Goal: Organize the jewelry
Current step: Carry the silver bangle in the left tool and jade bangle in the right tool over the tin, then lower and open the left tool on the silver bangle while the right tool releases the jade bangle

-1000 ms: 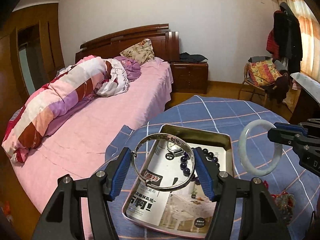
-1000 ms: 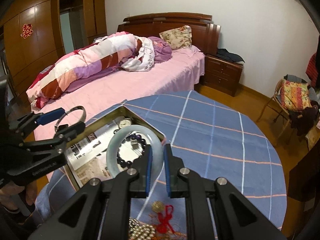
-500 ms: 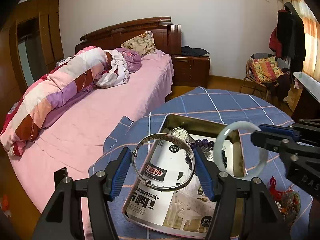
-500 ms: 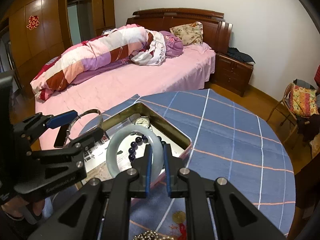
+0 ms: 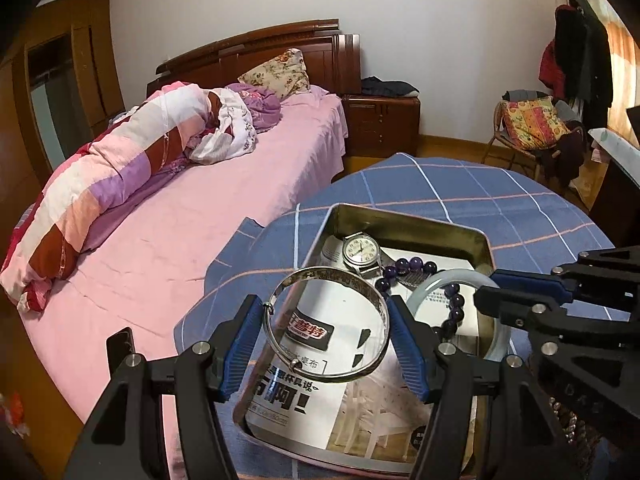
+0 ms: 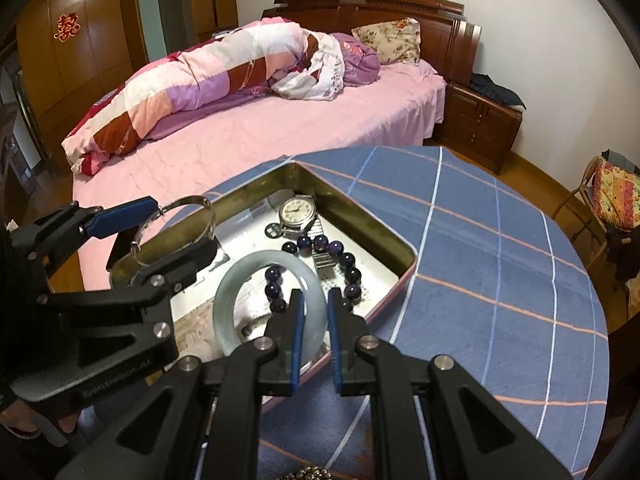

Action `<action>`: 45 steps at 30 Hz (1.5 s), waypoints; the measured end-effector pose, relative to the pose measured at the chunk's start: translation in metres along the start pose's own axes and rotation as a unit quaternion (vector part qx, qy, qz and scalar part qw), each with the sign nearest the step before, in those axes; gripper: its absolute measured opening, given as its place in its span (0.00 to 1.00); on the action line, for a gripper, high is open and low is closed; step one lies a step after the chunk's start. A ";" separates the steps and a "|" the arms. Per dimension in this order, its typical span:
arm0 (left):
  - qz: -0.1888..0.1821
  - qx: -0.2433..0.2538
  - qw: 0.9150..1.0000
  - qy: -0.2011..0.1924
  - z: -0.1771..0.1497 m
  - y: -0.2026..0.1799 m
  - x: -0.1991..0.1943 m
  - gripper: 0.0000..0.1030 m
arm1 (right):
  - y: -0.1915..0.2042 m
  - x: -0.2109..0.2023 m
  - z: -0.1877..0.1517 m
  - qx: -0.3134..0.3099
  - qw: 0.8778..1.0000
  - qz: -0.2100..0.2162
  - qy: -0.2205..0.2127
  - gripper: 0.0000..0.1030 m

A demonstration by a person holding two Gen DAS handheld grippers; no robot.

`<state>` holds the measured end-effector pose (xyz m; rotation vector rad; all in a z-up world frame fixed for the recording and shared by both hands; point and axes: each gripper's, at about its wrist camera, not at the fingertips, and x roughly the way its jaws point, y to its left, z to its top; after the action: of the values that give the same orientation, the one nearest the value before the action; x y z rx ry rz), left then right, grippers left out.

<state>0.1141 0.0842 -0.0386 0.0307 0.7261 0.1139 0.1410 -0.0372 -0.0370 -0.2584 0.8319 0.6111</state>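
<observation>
My left gripper is shut on a silver bangle and holds it above the near end of the metal tin. My right gripper is shut on a pale jade bangle, low over the tin; the jade bangle also shows in the left wrist view. The tin holds a wristwatch, a purple bead bracelet and printed paper. The left gripper and silver bangle show at left in the right wrist view.
The tin stands on a round table with a blue checked cloth. A bed with a pink sheet lies close beyond it. A chair with a cushion stands at the right. Loose beads lie by the near edge.
Both grippers have moved forward and lower over the tin. The jade bangle has come from the right of the tin to just above its contents.
</observation>
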 end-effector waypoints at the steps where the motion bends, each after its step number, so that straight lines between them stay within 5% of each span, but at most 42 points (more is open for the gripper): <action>1: 0.000 0.000 1.000 0.001 0.000 -0.001 0.001 0.62 | 0.000 0.001 0.000 0.000 1.000 0.000 0.002 0.14; 45: -0.008 0.031 0.999 0.031 -0.011 -0.007 0.026 0.62 | -0.005 0.021 -0.002 0.008 1.000 -0.003 0.023 0.15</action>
<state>0.1270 0.0798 -0.0646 0.0816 0.7914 0.0768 0.1530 -0.0336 -0.0545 -0.2604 0.8797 0.5939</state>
